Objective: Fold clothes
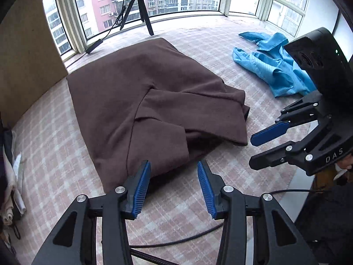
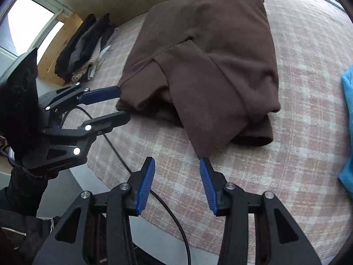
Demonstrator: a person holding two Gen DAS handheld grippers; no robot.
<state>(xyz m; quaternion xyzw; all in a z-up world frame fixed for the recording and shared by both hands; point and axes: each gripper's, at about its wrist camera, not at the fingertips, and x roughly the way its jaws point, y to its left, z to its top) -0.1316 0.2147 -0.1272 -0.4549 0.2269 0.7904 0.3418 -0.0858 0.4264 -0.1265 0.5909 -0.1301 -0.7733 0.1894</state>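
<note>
A brown garment [image 1: 141, 92] lies partly folded on the checked cloth, its sleeves laid across the body; it also shows in the right wrist view [image 2: 209, 50]. My left gripper [image 1: 174, 165] is open and empty, just at the garment's near edge; it also shows in the right wrist view [image 2: 122, 103], its fingertips beside the garment's left corner. My right gripper [image 2: 177, 162] is open and empty, just short of the near folded corner; it also shows in the left wrist view [image 1: 252, 151], to the right of the garment.
A crumpled blue garment [image 1: 273, 66] lies at the far right, its edge also in the right wrist view [image 2: 347, 128]. A stack of dark folded clothes [image 2: 86, 48] lies at the left by a wooden board. A tripod [image 1: 139, 11] stands by the windows. A black cable [image 2: 141, 176] crosses the near edge.
</note>
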